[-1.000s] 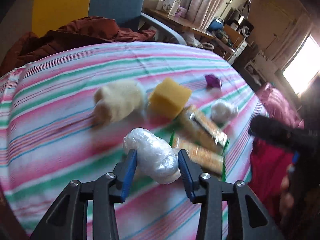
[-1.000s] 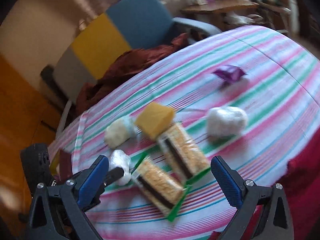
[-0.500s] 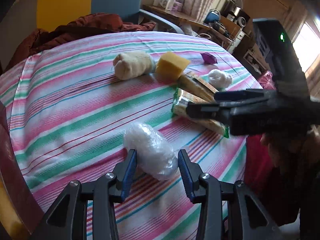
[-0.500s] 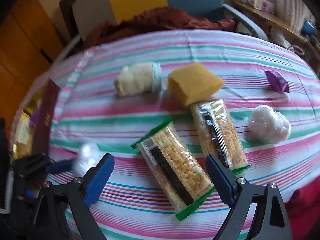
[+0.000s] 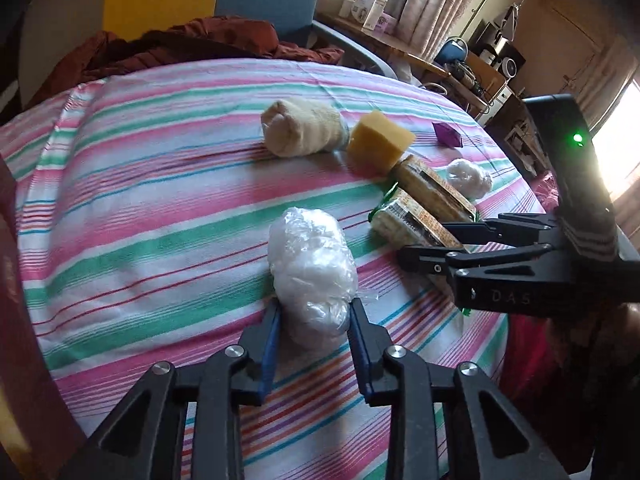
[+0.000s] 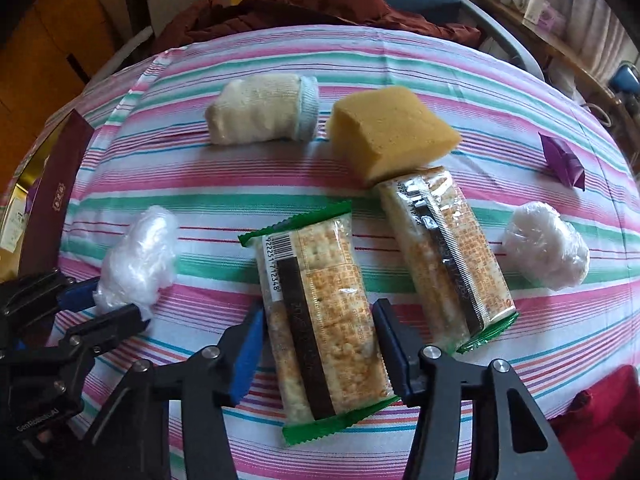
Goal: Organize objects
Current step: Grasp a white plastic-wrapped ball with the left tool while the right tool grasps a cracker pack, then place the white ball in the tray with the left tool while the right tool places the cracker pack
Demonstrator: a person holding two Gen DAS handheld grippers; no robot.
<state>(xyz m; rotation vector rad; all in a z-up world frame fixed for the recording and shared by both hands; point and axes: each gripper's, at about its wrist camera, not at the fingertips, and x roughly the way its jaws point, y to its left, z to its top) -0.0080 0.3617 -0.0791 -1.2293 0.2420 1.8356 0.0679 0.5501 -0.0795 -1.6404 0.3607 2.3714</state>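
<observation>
Jaws just closed: left gripper [image 5: 314,320] clamps clear-plastic-wrapped white bundle [image 5: 312,264]; right gripper [image 6: 318,344] closing on green-edged cracker packet [image 6: 320,316]. Both ready to lift.

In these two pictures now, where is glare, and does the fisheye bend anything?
Left wrist view: the window at the right edge is blown out white; the striped tablecloth bulges like a dome. Right wrist view: no blown-out patch, only small glints on the cracker packet; the stripes curve the same way. Both are sharp.

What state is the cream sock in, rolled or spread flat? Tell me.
Rolled. The cream sock lies as a thick bundle on the striped cloth, its pale blue cuff wrapped round one end, beside the yellow sponge.
</observation>
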